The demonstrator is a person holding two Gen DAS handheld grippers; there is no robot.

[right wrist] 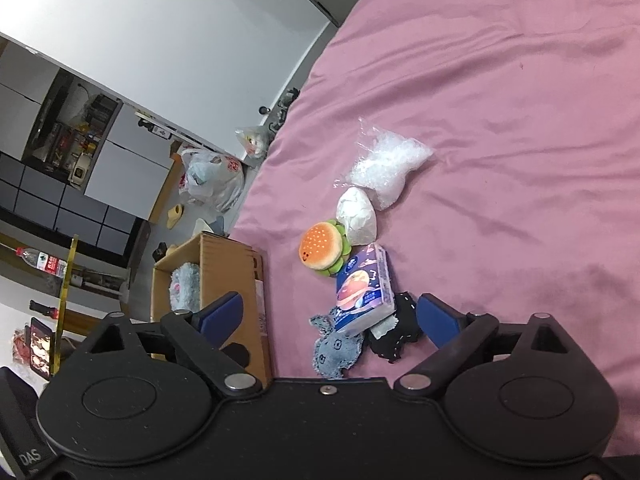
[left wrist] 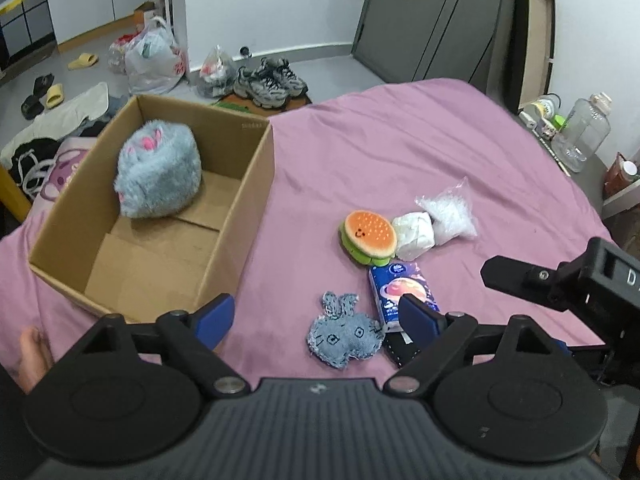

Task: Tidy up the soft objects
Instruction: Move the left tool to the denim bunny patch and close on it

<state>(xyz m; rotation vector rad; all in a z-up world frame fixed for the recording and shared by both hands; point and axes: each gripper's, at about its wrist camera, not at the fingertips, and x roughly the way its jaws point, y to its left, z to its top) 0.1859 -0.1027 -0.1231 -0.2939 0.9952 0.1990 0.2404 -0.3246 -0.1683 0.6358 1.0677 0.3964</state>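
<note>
- The pink bed (left wrist: 400, 152) lies bare across its far half and toward the right edge, so a hand passes freely there.
- The cardboard box (left wrist: 248, 208) blocks the left edge (its walls stand tall, a furry grey plush (left wrist: 160, 172) fills the far end).
- Near the front edge, burger toy (left wrist: 370, 236), white bundle (left wrist: 414, 234), plastic bag (left wrist: 452, 212), tissue pack (left wrist: 394, 288) and denim bunny (left wrist: 344, 332) crowd together, mostly touching.

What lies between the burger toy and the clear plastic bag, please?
A white wrapped bundle sits between the burger toy and the clear bag, touching both; both wrist views show it.
</note>
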